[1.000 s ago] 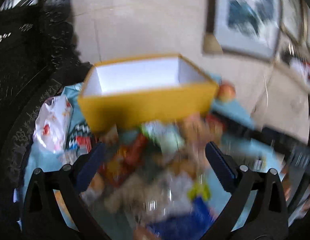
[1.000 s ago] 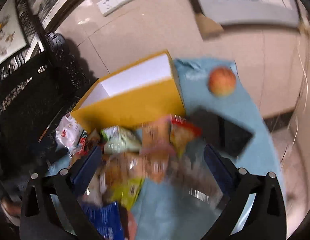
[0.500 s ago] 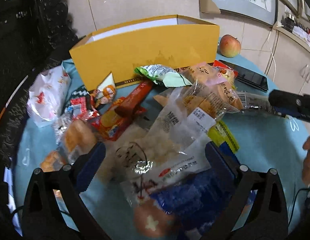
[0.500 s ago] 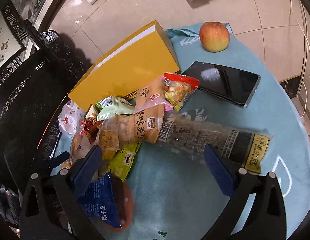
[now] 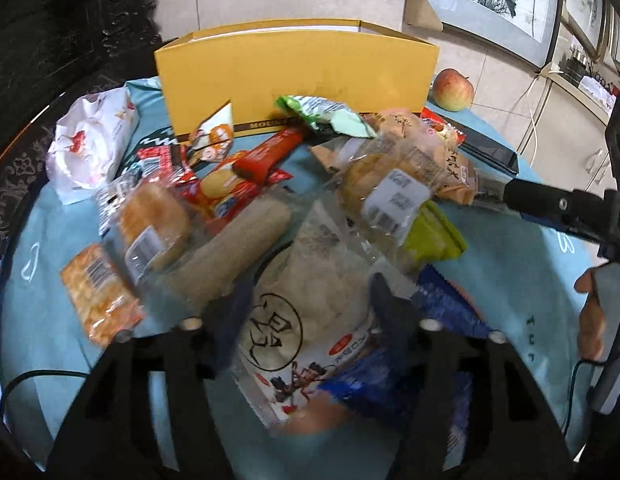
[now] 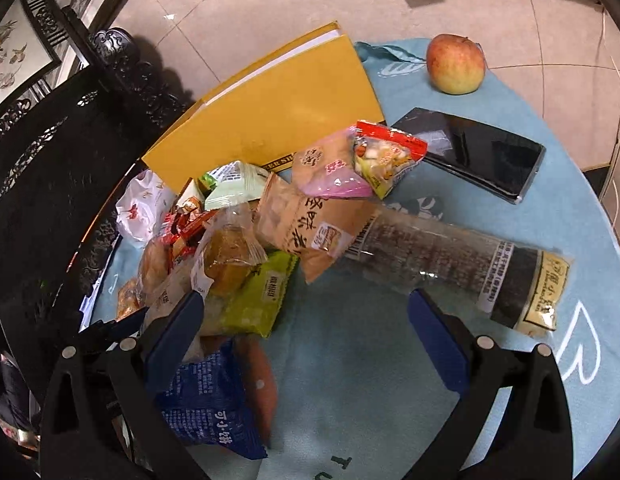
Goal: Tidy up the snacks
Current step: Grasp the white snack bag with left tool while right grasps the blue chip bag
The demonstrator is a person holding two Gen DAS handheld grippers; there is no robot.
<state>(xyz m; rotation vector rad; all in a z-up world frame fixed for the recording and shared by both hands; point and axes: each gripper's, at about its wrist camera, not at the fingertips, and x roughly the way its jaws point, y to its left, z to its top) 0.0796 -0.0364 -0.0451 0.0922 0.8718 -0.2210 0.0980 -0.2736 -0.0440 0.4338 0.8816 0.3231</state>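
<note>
Left gripper [image 5: 306, 300] – jaws closing astride clear rice-cracker bag [image 5: 310, 304], near edge of snack pile | right gripper [image 6: 306, 316] – wide, empty | yellow box [image 5: 294, 76] far | advice: pinch bag's middle, lift clear of neighbours

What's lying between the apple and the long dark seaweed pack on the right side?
A black phone lies flat on the blue cloth between the apple and the long dark seaweed pack; the right wrist view shows it clearly.

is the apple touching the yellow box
Apart. In the right wrist view the apple sits on the blue cloth with a clear strip of cloth between it and the yellow box; the left wrist view agrees.
</note>
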